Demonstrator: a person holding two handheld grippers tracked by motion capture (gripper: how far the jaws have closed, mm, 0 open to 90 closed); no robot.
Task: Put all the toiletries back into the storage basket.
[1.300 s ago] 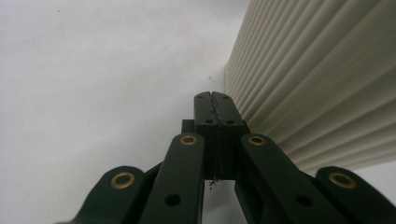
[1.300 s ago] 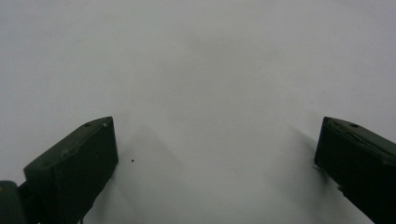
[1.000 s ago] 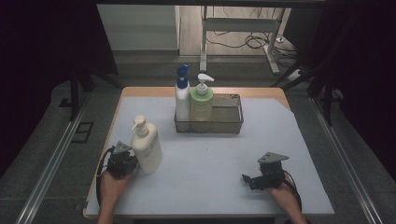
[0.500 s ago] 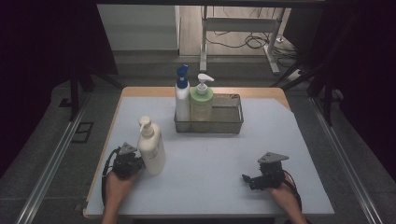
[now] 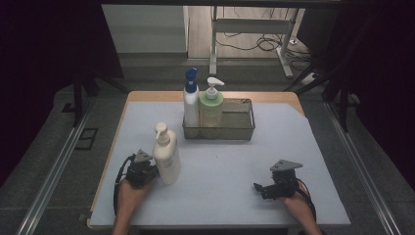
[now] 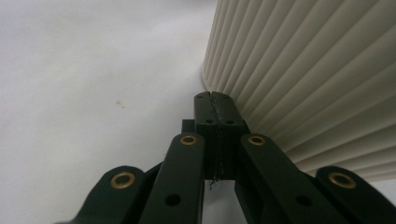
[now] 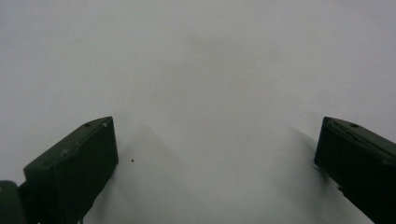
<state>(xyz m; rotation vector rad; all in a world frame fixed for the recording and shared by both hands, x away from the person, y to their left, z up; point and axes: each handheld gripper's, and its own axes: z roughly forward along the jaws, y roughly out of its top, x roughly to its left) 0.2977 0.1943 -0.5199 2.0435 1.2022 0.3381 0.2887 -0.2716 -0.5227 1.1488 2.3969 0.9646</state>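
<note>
From the high view, the cream pump bottle [image 5: 166,157] stands upright on the counter [image 5: 230,166], its long axis vertical and its pump head at the top. The left tool [image 5: 147,170] sits just beside it on the bottle's left, at the level of the lower body, so the bottle lies to the right of that tool, toward the counter's middle. The right tool [image 5: 262,188] rests near the front right of the counter, well apart from the bottle; the left hand is plainly the nearer one. Farther back, a wire basket [image 5: 244,128] holds a blue-capped bottle [image 5: 191,100] and a green pump bottle [image 5: 211,105] in its left part, leaving its right part free. The stretch of counter between the cream bottle and the basket is open.

In the left gripper view, the left tool [image 6: 217,100] is clenched, its two black jaws pressed together with nothing between them. The ribbed cream wall of the pump bottle [image 6: 317,79] rises right alongside the tips on one side; the tips look to be against it or a hair off, and I cannot tell which. This reads as a nudge from the side, not a grasp.

In the right gripper view, the right tool [image 7: 217,154] is released, jaws standing wide apart over bare counter [image 7: 201,65].
</note>
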